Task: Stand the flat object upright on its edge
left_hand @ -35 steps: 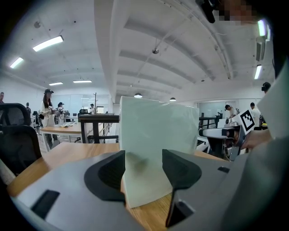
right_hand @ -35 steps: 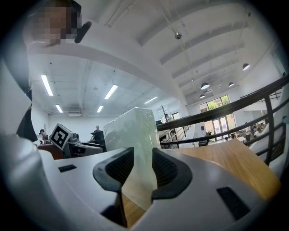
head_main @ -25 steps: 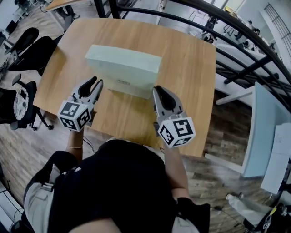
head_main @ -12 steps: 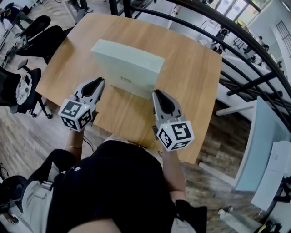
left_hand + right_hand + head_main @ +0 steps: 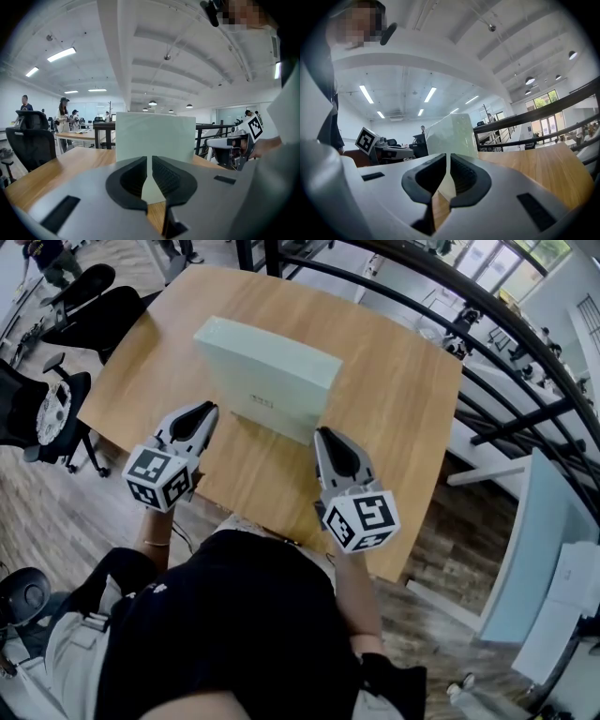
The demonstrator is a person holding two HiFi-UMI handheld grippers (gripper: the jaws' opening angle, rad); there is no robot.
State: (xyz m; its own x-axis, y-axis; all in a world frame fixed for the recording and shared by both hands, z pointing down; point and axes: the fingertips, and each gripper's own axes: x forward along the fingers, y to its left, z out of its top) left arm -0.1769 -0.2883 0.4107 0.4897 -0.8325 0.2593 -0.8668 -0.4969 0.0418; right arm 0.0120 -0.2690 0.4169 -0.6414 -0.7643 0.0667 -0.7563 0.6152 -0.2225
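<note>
head view: one pale green box (image 5: pixel 267 381) stands upright on one wooden table (image 5: pixel 394 399), just ahead of the two grippers. the left gripper (image 5: pixel 208 411) has its tips near the box's lower left corner, and the right gripper (image 5: pixel 323 435) has its tips near the lower right corner. neither one touches the box. bare wood lies free on both sides of the box and behind it. black chairs (image 5: pixel 80 320), at least two, stand beyond the table's left edge, and one dark railing (image 5: pixel 469 352) runs beyond its right edge.

left gripper view: the left gripper (image 5: pixel 150 161) has its jaws closed together, with nothing between them. the box (image 5: pixel 154 133) rises straight ahead of the tips, apart from them. the right gripper (image 5: pixel 243 140) shows far to the right.

right gripper view: the right gripper (image 5: pixel 447 159) also has its jaws closed and empty. the box (image 5: pixel 450 131) stands ahead of the tips, and open table (image 5: pixel 525 164) lies to the right of the jaws.
</note>
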